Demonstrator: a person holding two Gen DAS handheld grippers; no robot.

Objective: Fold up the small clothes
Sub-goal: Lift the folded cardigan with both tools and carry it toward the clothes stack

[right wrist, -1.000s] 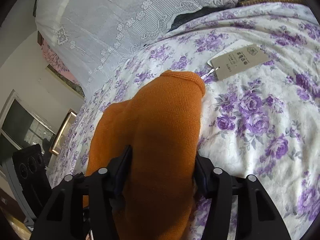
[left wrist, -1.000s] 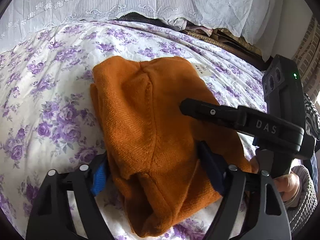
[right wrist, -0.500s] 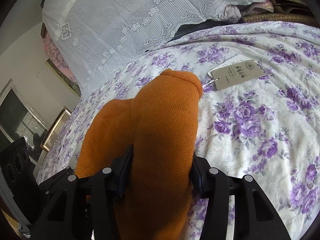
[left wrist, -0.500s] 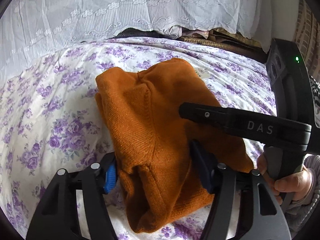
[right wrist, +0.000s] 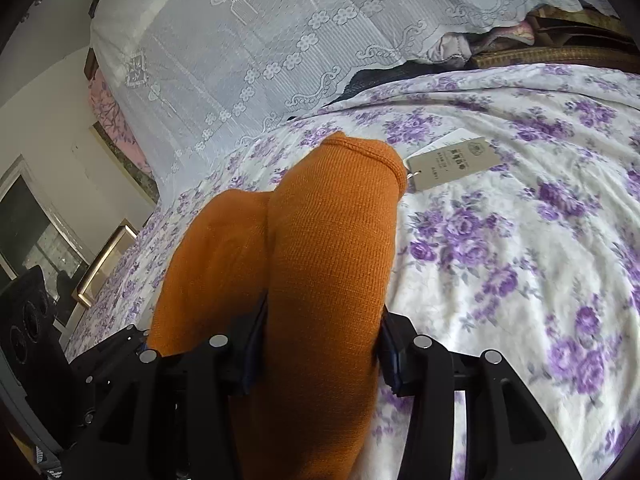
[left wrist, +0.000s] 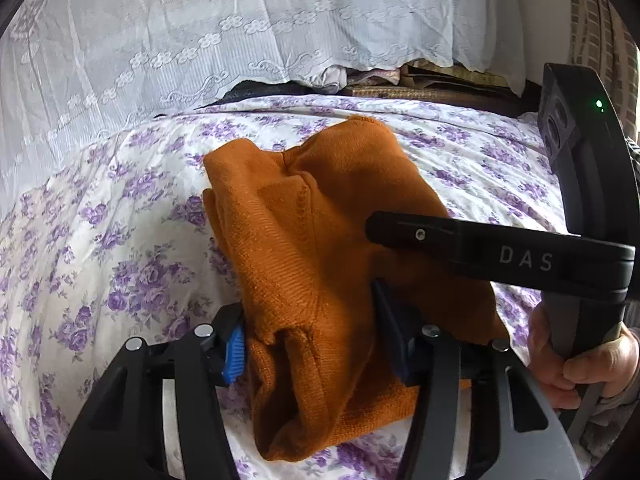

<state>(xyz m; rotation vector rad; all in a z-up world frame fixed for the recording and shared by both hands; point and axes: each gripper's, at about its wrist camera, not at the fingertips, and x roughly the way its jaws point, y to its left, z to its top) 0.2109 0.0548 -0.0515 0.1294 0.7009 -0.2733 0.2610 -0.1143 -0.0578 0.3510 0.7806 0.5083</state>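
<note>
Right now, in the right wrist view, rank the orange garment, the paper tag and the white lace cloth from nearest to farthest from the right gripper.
1. Orange garment: between the right gripper's closing jaws, pressed by both pads.
2. Paper tag: beyond the garment's far end, slightly right, lying on the floral sheet.
3. White lace cloth: farthest, along the back.

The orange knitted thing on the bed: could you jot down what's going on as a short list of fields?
garment: orange knit garment, bunched
surface: floral bedsheet
left gripper: jaws have been closing, pads pressing the knit's near end
right gripper: jaws have been closing, clamped on a rolled part
paper tag: lies on the sheet by the far end
backdrop: white lace cover
</note>
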